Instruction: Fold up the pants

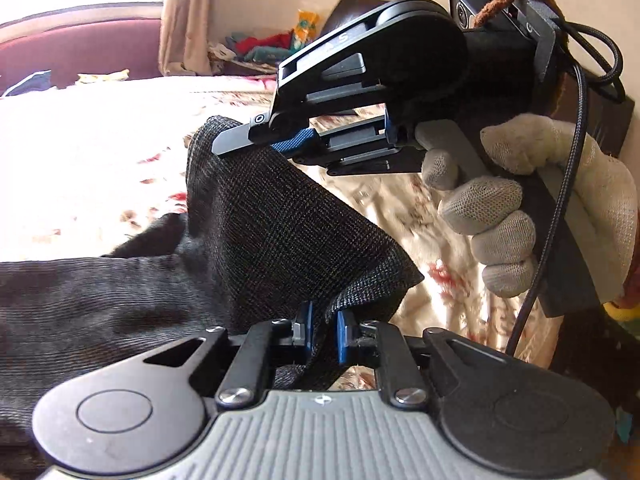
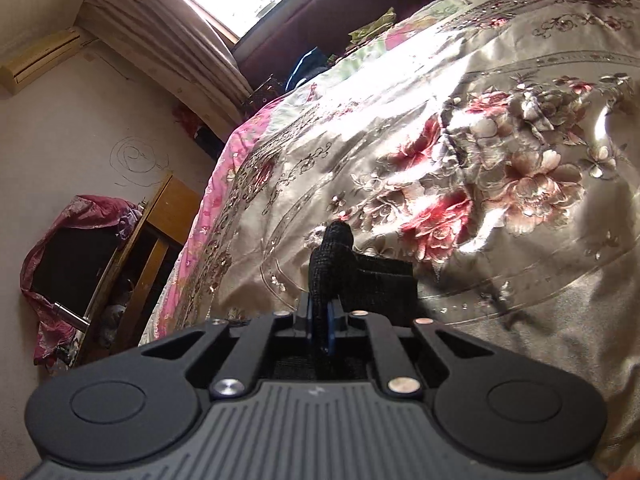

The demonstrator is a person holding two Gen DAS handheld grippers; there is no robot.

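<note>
Dark checked pants [image 1: 256, 216] lifted off a bed [image 1: 88, 152] with a shiny floral cover, one end raised between two tools, the rest trailing down to the left and lying on the cover. Left hand-held gripper [image 1: 323, 330] narrowed to a slim gap, blue pads [image 1: 306, 330] pinching a fold of the fabric near the lower corner of the raised part. Right hand-held gripper [image 1: 256, 142] clamped on the upper corner of the same piece, held sideways in a grey-gloved hand [image 1: 532, 208], a black cable looping behind it. Cloth stretched taut between the two grips, forming a slanted panel above the bed. From the right wrist view, right hand-held gripper [image 2: 320, 320] nearly closed, a bunched tip of the pants [image 2: 340, 256] sticking up past the pads and a flap hanging to the right over the flowers of the bed [image 2: 500, 128]. Beyond the bed, curtains [image 2: 168, 28] beside a bright window, a maroon headboard [image 1: 80, 44], a heap of coloured clothes [image 1: 268, 46] in the corner, and a wooden stand [image 2: 148, 240] with a pink-draped dark object against the wall.
</note>
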